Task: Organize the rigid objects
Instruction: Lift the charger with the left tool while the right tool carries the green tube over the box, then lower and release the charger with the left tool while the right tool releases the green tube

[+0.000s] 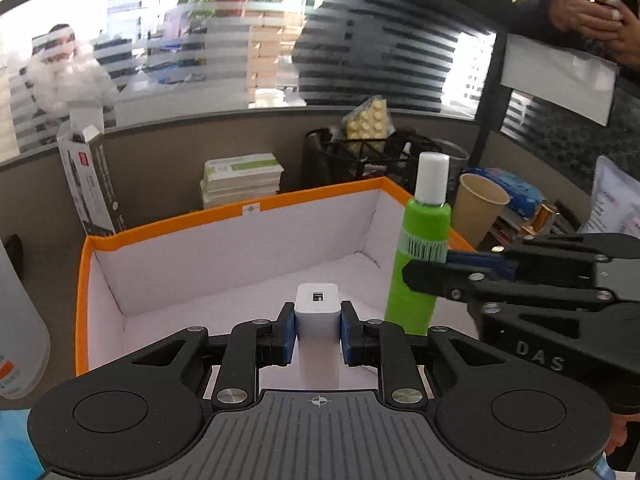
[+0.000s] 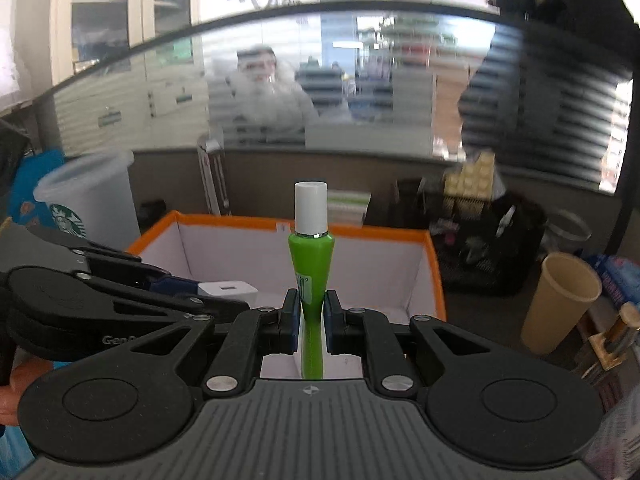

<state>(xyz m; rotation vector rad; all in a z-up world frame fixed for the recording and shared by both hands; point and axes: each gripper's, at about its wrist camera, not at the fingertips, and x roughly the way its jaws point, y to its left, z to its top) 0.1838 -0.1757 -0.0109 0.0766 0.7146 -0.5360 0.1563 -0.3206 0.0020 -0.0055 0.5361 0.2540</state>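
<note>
My left gripper [image 1: 317,326] is shut on a white charger block [image 1: 317,316], holding it over the front of an open box with an orange rim [image 1: 236,210] and white inside. My right gripper [image 2: 311,314] is shut on a green tube with a white cap [image 2: 311,264], held upright above the same box [image 2: 360,234]. In the left wrist view the right gripper [image 1: 430,268] reaches in from the right with the green tube [image 1: 420,264]. In the right wrist view the left gripper [image 2: 224,300] comes in from the left with the white charger [image 2: 228,290].
A paper cup [image 1: 480,208] and a black mesh basket [image 1: 360,156] stand right of the box. A stack of books [image 1: 240,180] and a tall carton [image 1: 86,184] stand behind it. A translucent plastic cup [image 2: 92,200] is at the left. A glass partition runs behind, with people beyond it.
</note>
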